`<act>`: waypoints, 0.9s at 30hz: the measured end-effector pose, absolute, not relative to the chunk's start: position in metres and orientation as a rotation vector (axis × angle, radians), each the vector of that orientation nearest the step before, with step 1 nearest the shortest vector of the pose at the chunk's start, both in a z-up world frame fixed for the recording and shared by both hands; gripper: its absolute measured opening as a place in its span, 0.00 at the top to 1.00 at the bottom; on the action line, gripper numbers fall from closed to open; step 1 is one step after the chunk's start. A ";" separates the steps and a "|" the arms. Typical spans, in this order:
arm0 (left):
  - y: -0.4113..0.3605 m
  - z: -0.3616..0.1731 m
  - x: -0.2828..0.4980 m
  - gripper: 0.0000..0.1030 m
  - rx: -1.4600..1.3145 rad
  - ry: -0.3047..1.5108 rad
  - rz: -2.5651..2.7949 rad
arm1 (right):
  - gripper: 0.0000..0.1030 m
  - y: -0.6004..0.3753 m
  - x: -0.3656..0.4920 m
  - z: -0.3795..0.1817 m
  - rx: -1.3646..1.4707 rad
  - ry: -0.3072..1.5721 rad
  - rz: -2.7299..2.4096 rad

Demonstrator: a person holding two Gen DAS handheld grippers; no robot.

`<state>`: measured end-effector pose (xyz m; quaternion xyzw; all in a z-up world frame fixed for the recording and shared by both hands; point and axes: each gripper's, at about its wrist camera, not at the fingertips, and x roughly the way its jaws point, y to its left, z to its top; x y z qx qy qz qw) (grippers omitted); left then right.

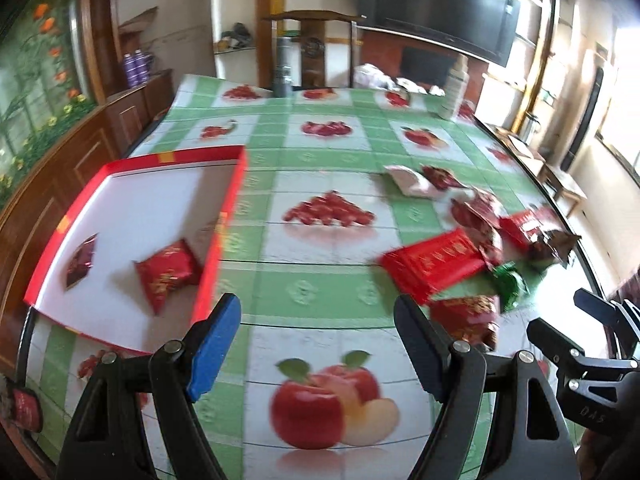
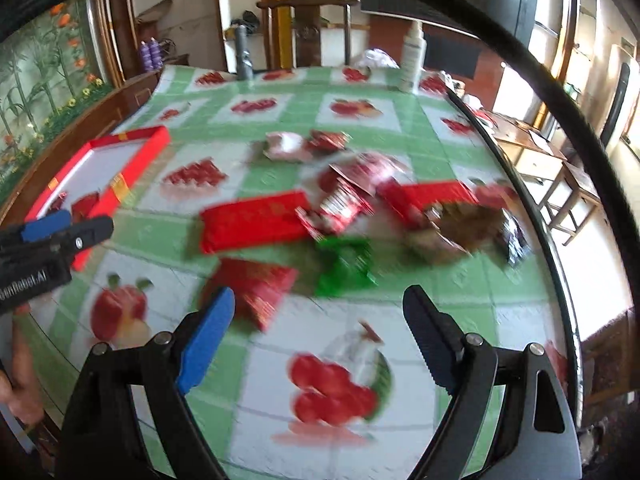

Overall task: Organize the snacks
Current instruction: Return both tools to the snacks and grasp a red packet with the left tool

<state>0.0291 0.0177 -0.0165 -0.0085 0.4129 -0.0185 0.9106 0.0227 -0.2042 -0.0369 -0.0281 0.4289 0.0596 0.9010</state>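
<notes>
My left gripper (image 1: 318, 344) hangs over the counter (image 1: 320, 152), fingers (image 1: 214, 344) spread with nothing between them. My right gripper (image 2: 320, 344) is likewise released and empty. The red box (image 1: 224, 216) lies to the left; inside are a red packet (image 1: 168, 276) and a dark packet (image 1: 82, 260), apart. The remaining snacks (image 2: 360, 208) lie heaped on the counter's right side, a green packet (image 2: 346, 266) among them.

box (image 1: 120, 168) left on table (image 1: 320, 152), two packets (image 1: 168, 276) inside, snack heap (image 1: 472, 248) right, seemingly overlapping
</notes>
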 end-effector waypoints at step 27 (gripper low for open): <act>-0.085 -0.060 0.053 0.23 0.106 1.013 -0.305 | 0.16 -0.258 0.048 -0.056 0.102 0.937 0.121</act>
